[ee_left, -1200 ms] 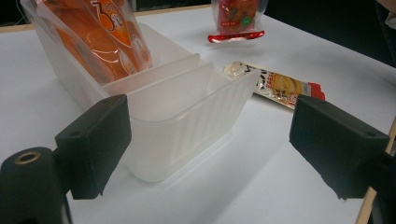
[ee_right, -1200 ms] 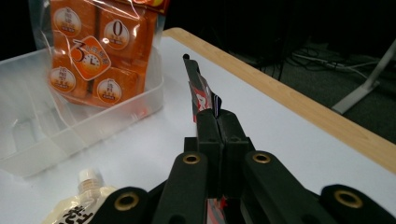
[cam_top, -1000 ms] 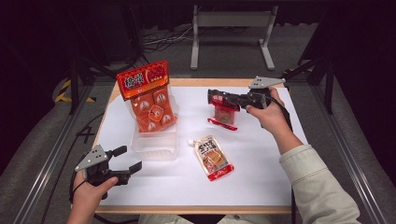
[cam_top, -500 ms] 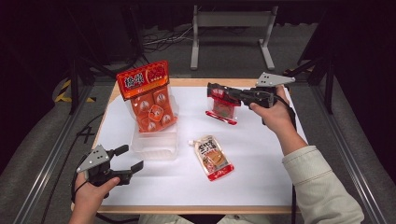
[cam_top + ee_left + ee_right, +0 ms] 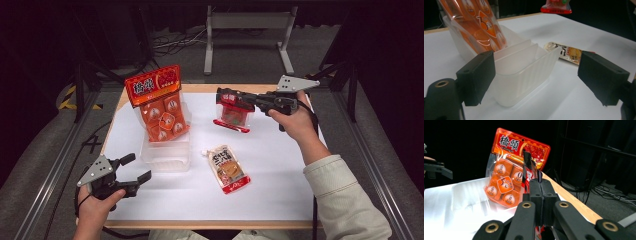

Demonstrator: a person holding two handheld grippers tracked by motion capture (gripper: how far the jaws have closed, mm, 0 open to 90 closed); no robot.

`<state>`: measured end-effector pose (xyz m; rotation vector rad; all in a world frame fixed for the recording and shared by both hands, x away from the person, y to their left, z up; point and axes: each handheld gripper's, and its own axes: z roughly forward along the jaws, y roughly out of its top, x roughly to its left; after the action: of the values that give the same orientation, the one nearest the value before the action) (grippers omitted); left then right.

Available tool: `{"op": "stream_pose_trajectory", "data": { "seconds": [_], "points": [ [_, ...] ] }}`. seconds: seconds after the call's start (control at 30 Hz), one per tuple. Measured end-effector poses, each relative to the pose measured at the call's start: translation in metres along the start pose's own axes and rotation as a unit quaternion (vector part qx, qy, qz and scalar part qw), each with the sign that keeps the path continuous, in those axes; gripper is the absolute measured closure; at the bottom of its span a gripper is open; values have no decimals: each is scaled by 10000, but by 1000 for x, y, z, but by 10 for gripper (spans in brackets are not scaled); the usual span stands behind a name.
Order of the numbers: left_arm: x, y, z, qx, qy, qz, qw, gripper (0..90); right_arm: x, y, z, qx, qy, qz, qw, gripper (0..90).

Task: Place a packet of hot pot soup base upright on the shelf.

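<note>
Right gripper [image 5: 226,96] clamped on the top edge of a red pouch [image 5: 234,114], which hangs clear above the table's [image 5: 280,185] far right. Left gripper [image 5: 135,170] near front-left corner, jaws wide apart, empty, just beside the clear bin [image 5: 167,157]. Orange bag [image 5: 159,107] stands in the bin.

A white tabletop [image 5: 280,175] with a wooden edge stands on a grey carpeted floor [image 5: 45,150] in a dark room. Behind it, black cables [image 5: 172,42] trail beside a grey metal stand [image 5: 247,22]. Metal rails [image 5: 55,170] flank both sides.
</note>
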<state>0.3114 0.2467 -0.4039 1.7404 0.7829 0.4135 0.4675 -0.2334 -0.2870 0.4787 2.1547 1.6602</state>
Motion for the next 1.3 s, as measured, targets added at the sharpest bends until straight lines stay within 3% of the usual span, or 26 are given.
{"op": "stream_pose_trajectory", "data": {
  "seconds": [0.4,0.87,0.93,1.3],
  "points": [
    [1,-1,-1,30,81,-11,10000,117,8,11,13,104,122,-60,9999,896],
    [-2,-6,-8,112,153,-31,9998,109,31,32,55,90,495,-256,9984,896],
    [-2,-7,-6,237,268,-25,9994,93,35,35,61,89,534,-289,9981,896],
    [0,-8,1,318,209,-56,9993,87,52,46,84,36,742,-368,9966,896]
  ]
}}
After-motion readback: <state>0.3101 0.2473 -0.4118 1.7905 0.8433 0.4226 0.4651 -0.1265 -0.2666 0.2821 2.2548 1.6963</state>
